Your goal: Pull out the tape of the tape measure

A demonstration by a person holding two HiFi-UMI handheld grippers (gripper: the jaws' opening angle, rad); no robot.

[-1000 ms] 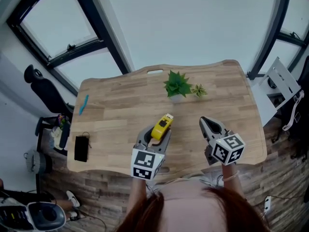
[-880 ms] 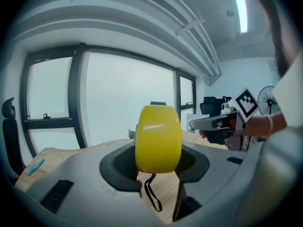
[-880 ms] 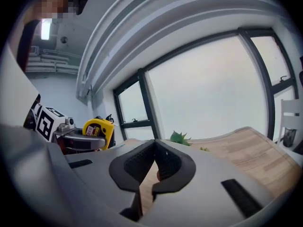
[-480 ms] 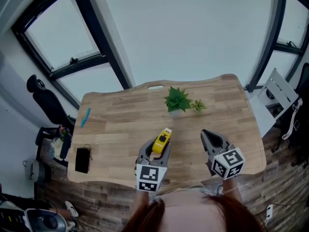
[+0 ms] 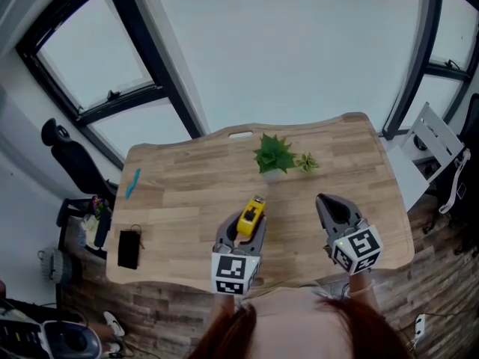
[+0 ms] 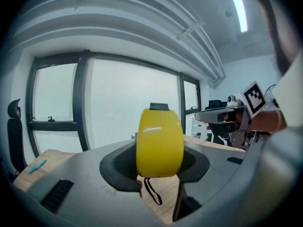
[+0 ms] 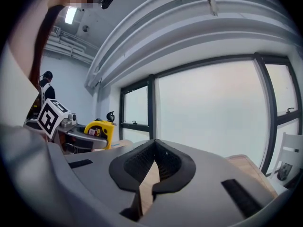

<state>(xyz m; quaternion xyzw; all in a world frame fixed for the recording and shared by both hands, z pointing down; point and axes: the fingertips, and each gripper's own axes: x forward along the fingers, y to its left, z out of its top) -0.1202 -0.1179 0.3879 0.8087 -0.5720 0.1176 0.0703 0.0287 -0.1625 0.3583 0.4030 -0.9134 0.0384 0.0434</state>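
The yellow tape measure [image 6: 159,143] sits clamped edge-on in your left claw [image 5: 242,229], lifted over the bench's [image 5: 187,185] near edge, likely to brace the case for a pull. Well right of the tape measure, your right claw [image 5: 333,209] hangs closed and empty; it must open to pinch the tape's tip.

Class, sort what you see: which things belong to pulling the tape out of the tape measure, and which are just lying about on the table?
Belongs to the job:
- tape measure, clamped in the left gripper
- right gripper, shut and empty

Just lying about:
- potted plant
- small green sprig
- blue pen
- black pouch
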